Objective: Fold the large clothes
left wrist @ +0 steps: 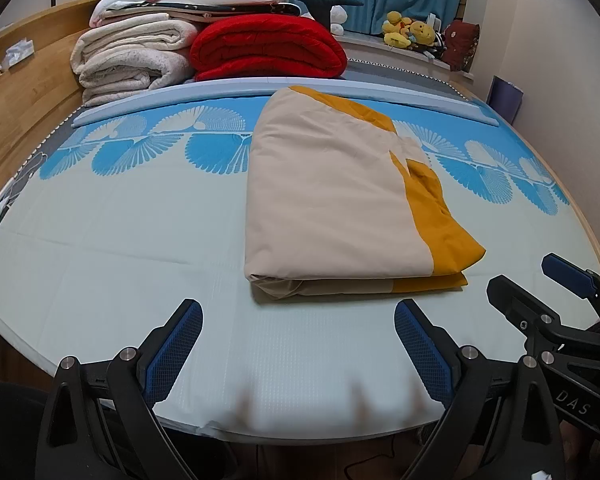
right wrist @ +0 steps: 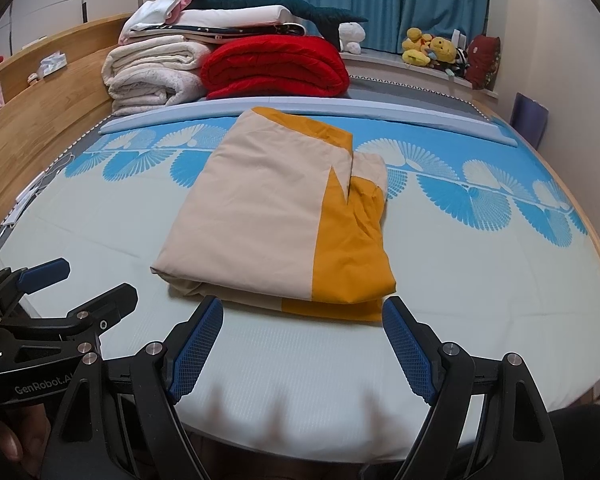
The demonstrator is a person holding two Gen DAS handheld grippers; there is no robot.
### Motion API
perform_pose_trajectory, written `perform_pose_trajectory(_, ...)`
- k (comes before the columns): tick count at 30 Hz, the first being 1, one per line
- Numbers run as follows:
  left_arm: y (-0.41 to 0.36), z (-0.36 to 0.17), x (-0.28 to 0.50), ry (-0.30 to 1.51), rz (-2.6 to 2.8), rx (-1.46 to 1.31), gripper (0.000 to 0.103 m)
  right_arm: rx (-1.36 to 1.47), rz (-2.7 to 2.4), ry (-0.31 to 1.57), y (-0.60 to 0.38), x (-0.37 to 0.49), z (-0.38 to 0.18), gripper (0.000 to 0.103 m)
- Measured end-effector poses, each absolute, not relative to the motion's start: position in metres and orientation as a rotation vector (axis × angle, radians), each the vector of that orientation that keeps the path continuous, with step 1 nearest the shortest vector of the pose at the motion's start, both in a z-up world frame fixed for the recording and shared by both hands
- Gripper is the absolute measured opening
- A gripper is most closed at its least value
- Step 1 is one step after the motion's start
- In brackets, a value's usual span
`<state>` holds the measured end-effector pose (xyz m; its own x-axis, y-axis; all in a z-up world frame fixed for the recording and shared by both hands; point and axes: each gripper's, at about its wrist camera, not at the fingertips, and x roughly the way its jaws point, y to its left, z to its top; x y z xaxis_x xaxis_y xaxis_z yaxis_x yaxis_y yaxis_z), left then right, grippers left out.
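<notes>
1. A big cloth (left wrist: 332,196), cream with a yellow-orange band on its right side, lies folded into a thick pad on the bed (left wrist: 120,240).
2. The cloth sits in the middle of the bed, a bit nearer the near edge.
3. The left gripper (left wrist: 298,320) is spread wide and holds nothing. It hangs over the near edge, just short of the cloth.
4. The right gripper (right wrist: 302,316) is spread wide too, with empty fingers, just in front of the cloth's near edge.
5. Far away, at the back left, a red blanket (right wrist: 276,66) and white blankets (right wrist: 152,76) are piled up.
6. Yellow soft toys (right wrist: 430,52) sit at the far right by the blue curtain (right wrist: 384,0).
</notes>
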<state>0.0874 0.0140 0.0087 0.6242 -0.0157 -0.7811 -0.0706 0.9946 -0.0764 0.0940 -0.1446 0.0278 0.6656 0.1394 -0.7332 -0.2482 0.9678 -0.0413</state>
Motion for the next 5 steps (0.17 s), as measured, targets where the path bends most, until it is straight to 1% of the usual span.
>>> perform_pose_trajectory(5, 0.0148, 0.0067, 0.0873, 0.898, 0.03, -0.102, 0.096, -0.14, 0.218, 0.816, -0.144, 0.0934, 0.0275, 0.082)
